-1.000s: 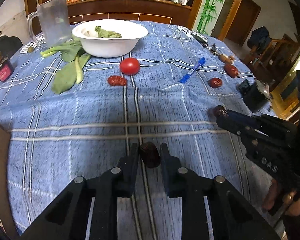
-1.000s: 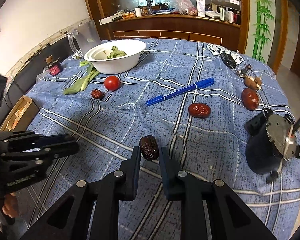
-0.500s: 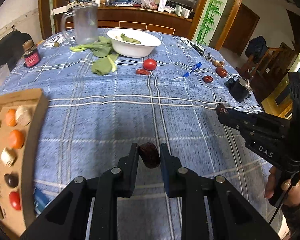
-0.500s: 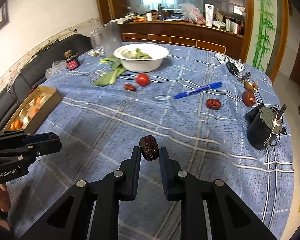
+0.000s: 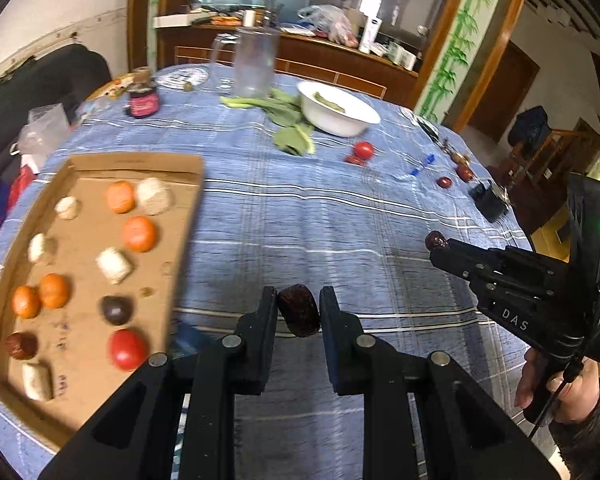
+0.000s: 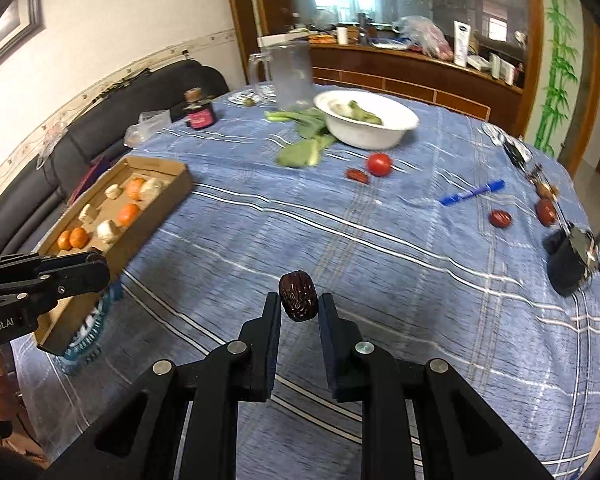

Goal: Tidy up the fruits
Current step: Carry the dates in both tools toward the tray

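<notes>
- Your left gripper is clamped on a dark red date; both pads press on its sides and it hangs above the blue checked tablecloth.
- Your right gripper is also closed on a second dark date, held clear of the cloth.
- The cardboard tray lies at the left part of the table, just beside your left gripper in the left wrist view. Inside it are oranges, pale round pieces, a red tomato and dark fruits.
- Other fruits lie on the cloth, well apart from the tray: a tomato with a red date just beside it, near the white bowl, and two more red dates near the blue pen.
- Green leaves lie between the bowl and a clear jug.
</notes>
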`<state>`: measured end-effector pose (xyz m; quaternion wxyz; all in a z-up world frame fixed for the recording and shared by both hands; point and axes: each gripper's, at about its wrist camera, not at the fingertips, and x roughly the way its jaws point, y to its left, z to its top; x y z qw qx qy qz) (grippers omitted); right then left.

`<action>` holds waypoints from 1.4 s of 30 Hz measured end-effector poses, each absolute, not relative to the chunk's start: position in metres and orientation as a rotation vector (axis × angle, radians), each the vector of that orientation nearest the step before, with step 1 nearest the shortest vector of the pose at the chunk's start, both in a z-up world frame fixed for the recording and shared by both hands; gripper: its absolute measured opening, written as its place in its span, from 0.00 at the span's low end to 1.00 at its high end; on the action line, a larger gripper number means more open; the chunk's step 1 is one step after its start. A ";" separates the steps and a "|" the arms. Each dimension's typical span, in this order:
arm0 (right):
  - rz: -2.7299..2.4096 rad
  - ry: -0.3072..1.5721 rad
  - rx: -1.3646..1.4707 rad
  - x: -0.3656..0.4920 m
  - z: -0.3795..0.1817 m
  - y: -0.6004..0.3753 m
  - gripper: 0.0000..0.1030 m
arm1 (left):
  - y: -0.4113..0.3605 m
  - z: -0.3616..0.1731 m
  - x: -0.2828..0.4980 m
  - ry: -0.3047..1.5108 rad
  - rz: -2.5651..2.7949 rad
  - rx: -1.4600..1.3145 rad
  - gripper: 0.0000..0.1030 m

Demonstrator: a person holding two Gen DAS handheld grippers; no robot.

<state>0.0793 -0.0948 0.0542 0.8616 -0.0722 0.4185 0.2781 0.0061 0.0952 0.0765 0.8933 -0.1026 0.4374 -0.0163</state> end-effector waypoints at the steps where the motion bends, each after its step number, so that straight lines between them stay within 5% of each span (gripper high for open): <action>1: 0.591 0.876 -0.152 0.078 0.056 -0.089 0.20 | 0.103 0.078 0.002 0.904 -0.021 -0.218 0.20; 22: 0.831 0.809 -0.278 0.065 0.075 0.060 0.20 | 0.230 0.066 -0.059 0.895 0.232 -0.328 0.20; 42: 0.736 0.921 -0.341 0.145 0.019 0.090 0.20 | 0.235 0.063 -0.071 0.914 0.211 -0.356 0.20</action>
